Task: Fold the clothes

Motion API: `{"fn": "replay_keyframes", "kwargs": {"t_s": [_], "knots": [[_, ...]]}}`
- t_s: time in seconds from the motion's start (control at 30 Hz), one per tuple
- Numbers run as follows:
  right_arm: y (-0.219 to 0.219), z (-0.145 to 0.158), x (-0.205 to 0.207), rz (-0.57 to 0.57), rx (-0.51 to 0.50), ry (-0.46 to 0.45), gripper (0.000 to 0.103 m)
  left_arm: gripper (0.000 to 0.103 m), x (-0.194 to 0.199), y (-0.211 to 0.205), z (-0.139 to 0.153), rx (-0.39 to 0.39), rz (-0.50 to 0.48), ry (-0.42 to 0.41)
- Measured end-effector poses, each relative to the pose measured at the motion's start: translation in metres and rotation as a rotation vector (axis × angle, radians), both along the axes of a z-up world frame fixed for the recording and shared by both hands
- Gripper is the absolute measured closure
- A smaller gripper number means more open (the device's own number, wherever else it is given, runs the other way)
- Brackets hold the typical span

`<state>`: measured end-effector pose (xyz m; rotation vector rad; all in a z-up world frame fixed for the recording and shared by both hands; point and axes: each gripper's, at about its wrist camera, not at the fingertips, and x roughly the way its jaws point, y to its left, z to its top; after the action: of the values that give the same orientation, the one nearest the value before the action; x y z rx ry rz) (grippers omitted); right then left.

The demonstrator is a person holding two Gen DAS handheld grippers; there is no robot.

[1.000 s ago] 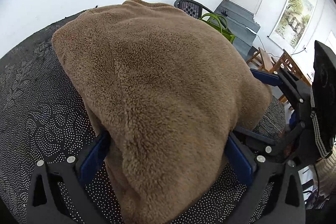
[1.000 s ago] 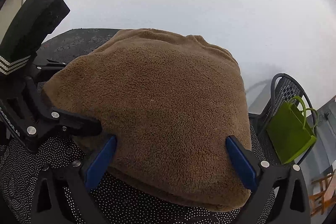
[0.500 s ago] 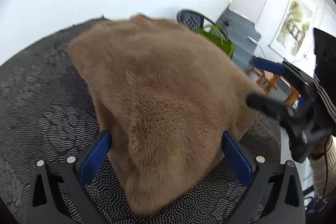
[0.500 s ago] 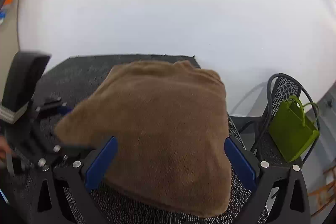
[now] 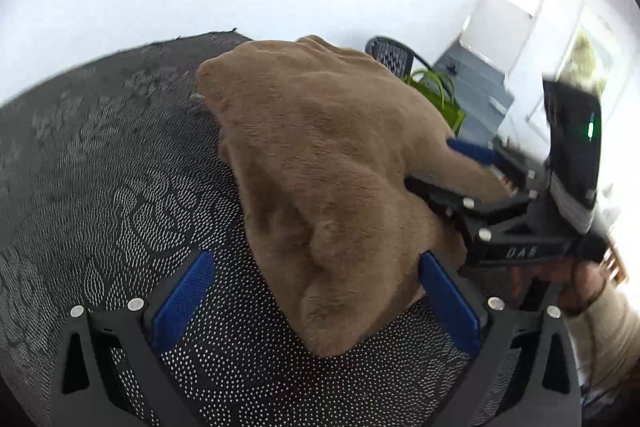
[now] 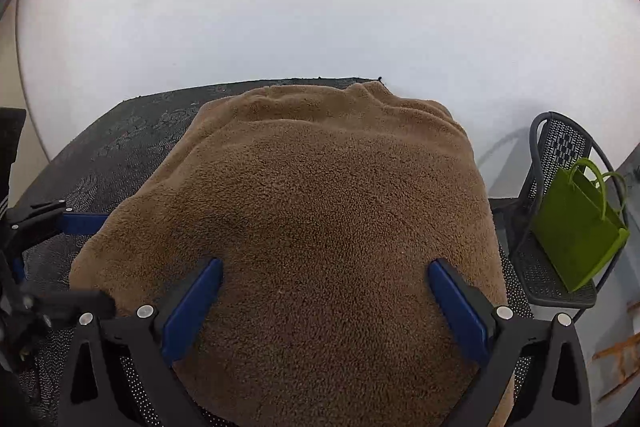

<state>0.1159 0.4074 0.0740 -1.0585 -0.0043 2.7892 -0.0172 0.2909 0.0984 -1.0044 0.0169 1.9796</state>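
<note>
Brown fleece garment (image 6: 332, 227) lies between the right gripper (image 6: 326, 301) jaws, spread wide.

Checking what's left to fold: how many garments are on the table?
1: a brown fleece garment lying on the dark patterned tablecloth, between both open grippers. Anything underneath it would be hidden.

Brown fleece garment (image 6: 320, 227), black white-dotted cloth (image 5: 120, 195), green bag (image 6: 576, 227)

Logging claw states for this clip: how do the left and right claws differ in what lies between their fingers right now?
The left claw has only a narrow corner of the brown fleece between its fingers, with dotted cloth bare by its left finger. The right claw has fleece filling its whole gap. The left claw views the fleece edge at an angle; the right claw faces it squarely. Both are open with blue pads, gripping nothing.
</note>
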Motion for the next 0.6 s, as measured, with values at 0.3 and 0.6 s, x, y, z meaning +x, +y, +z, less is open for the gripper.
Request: {"fn": "replay_keyframes", "kwargs": {"t_s": [0.3,0.6], "knots": [[-0.023,0.058,-0.021,0.034,-0.022,0.104,0.0,0.0,-0.018,-0.023,-0.008,0.065,0.088,-0.094],[-0.039,0.0,-0.059,0.036,0.01,-0.052,0.0,0.0,-0.014,-0.018,-0.014,-0.005,0.087,-0.05]]}}
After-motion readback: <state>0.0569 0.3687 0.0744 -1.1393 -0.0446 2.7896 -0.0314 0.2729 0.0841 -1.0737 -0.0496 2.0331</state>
